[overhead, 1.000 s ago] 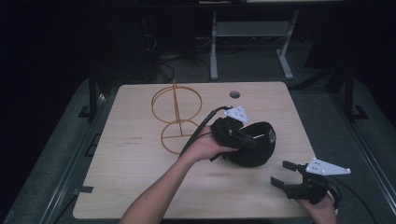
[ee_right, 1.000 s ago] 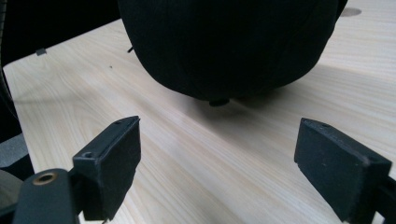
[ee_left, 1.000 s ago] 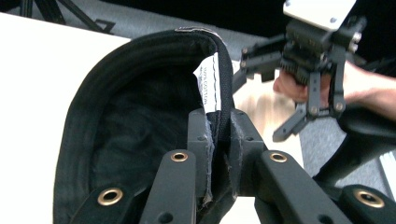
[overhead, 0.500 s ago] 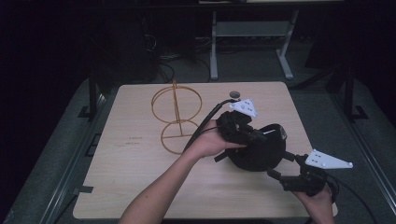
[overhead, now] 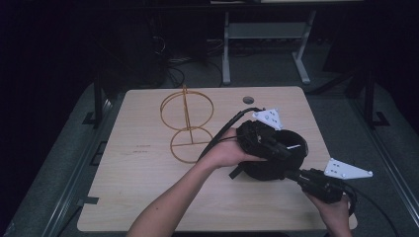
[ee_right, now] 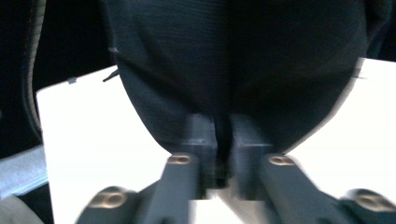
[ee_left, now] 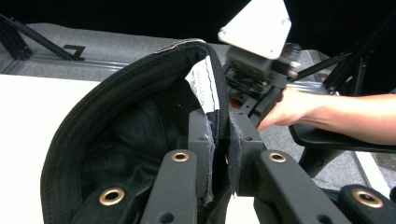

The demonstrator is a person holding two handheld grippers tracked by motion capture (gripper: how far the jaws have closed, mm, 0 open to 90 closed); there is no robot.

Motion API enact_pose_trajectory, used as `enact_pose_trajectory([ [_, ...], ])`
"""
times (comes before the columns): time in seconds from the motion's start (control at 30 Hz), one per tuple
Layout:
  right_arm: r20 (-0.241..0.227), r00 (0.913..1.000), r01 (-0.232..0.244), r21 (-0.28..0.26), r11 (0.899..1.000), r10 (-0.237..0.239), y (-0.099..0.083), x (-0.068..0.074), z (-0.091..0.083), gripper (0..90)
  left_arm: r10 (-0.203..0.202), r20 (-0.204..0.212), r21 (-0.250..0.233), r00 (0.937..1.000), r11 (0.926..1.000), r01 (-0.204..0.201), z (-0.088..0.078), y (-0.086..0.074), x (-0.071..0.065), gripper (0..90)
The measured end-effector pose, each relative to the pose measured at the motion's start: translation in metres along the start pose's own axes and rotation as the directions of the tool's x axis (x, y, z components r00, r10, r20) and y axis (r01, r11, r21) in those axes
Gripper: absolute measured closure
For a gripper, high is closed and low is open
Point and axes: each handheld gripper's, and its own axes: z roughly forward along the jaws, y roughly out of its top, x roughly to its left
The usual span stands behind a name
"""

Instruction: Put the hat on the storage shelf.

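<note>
Both hand-held grippers now pinch the black cap (overhead: 276,158) over the counter (overhead: 138,187): left hand-held gripper (ee_left: 218,154) clamps its rim, right hand-held gripper (ee_right: 223,135) has just closed on its near edge, so probably ready to carry toward the gold wire stand (overhead: 187,123).

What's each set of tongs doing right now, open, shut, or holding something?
Left tongs: shut on the rim of the black cap.
Right tongs: jaws have just been closing, now pinched on the black cap's fabric.
</note>
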Motion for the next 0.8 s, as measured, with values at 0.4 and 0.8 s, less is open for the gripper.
enact_pose_trajectory([
  [0.4, -0.034, 0.9994, 0.015, 0.051, 0.999, -0.013, 0.008, 0.0, -0.005, 88.0, -0.023, -0.057, 0.028, 0.9981, 0.9993, 0.024, -0.014, -0.014, 0.004, 80.5],
  [0.8, -0.063, 0.9967, -0.047, 0.047, 0.998, 0.05, 0.009, -0.011, -0.01, 88.4, -0.056, -0.097, 0.058, 0.9937, 0.9964, 0.062, -0.036, -0.028, 0.002, 61.8],
])
